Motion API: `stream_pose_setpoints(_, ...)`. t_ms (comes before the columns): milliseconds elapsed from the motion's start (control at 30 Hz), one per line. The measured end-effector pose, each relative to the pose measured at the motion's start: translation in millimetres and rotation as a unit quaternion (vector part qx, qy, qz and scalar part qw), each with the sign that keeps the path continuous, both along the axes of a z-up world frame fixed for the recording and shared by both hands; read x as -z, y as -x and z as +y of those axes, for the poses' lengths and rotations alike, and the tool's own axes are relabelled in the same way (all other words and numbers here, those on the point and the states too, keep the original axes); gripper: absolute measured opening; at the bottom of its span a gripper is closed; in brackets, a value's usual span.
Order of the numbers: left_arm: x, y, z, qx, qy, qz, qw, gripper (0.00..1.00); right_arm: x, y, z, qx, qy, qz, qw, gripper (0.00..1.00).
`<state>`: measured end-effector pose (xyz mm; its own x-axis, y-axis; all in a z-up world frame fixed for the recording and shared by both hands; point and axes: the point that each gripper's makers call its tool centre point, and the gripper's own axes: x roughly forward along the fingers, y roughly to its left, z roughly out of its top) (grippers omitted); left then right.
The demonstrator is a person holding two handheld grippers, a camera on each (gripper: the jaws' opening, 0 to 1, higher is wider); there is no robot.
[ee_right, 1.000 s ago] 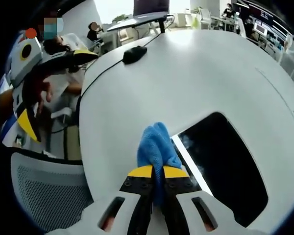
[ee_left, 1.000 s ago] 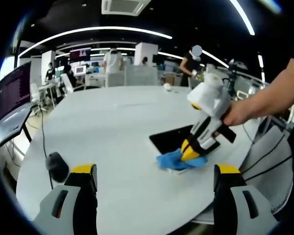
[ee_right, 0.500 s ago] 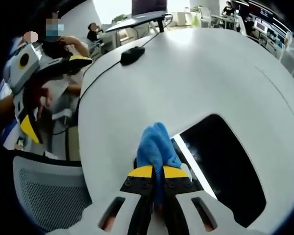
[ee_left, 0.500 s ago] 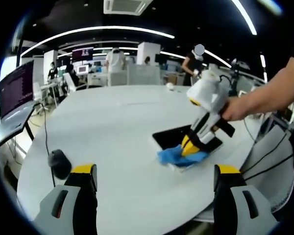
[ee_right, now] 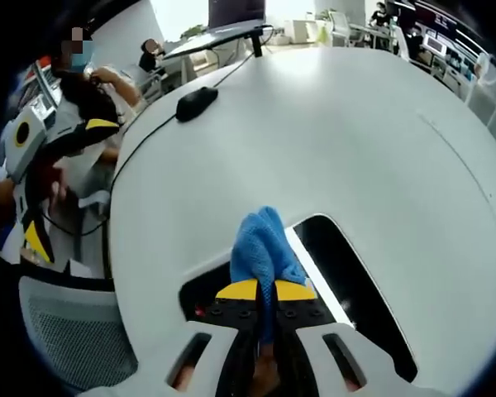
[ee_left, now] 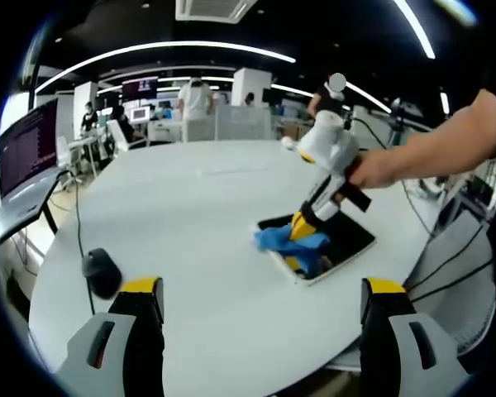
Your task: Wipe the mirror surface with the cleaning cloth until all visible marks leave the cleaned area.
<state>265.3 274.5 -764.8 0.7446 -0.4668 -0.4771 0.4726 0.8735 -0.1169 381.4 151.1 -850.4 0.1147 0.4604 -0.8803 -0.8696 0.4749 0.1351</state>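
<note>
surface: white round table (ee_left: pixel 190 215) | on it: mirror (ee_left: pixel 347 244), mouse (ee_left: pixel 102 273)

An open-plan office surrounds a large round white counter (ee_left: pixel 190 215). Overhead the ceiling is dark, crossed by long curved light strips (ee_left: pixel 161 51), with a square air-conditioning vent (ee_left: pixel 211 8) set into it. A monitor (ee_left: pixel 21 153) stands at one side of the counter, and a black computer mouse (ee_left: pixel 102 273) lies on its cable near the edge. Farther back stand white pillars (ee_left: pixel 246 87), desks with screens, and several people. A grey mesh office chair (ee_right: pixel 74 339) sits beside the counter.
</note>
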Motion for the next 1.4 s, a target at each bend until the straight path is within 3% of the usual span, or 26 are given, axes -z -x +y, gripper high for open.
stream_pose_setpoints(333, 9.7, 4.8, -0.2, -0.002, 0.003, 0.012, 0.9999, 1.0, 0.2, -35.1, -1.5, 0.001, 0.011, 0.0, 0.9999, 0.0)
stream_pose_setpoints(667, 10.6, 6.4, 0.9, -0.004, 0.0, 0.018, 0.9998, 1.0, 1.4, -53.9, 0.3, 0.015, 0.005, 0.009, 0.9998, 0.0)
stream_pose_setpoints(1033, 10.4, 5.0, -7.6, 0.002, 0.001, 0.017, 0.9999, 1.0, 1.9, -52.0, 0.5, -0.001, 0.008, 0.016, 0.9999, 0.0)
stream_pose_setpoints(1200, 7.1, 1.0, -8.9, 0.0, 0.003, 0.013, 0.9999, 1.0, 1.9, -51.0, 0.7, -0.019, 0.015, 0.002, 0.9997, 0.0)
stream_pose_setpoints(1400, 4.8, 1.1, -21.5, 0.01, 0.008, 0.012, 0.9998, 1.0, 2.6, -52.0, 0.5, -0.024, 0.01, 0.003, 0.9996, 0.0)
